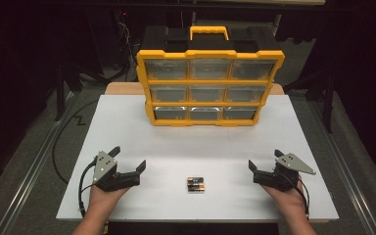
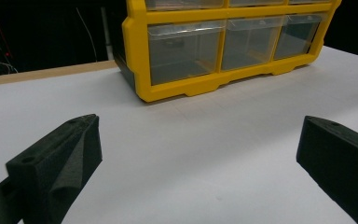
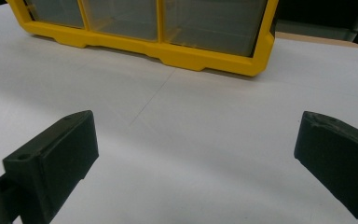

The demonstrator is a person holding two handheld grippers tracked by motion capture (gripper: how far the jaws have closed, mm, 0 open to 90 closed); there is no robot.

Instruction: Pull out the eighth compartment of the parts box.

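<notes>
Squarely between both open tools [image 1: 129, 157] [image 1: 264, 160], apart: batteries [image 1: 196, 184].

A yellow drawer organizer [image 1: 209, 83] and batteries [image 1: 196, 184] sit on the white table [image 1: 127, 132].

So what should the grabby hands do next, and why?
Probably move one gripper, say the right gripper, inward over the batteries and lower it. Both it and the left gripper are open and holding nothing, the batteries lie loose on the white table between them, and the yellow drawer organizer behind looks like where they might go, with all its drawers shut.
</notes>
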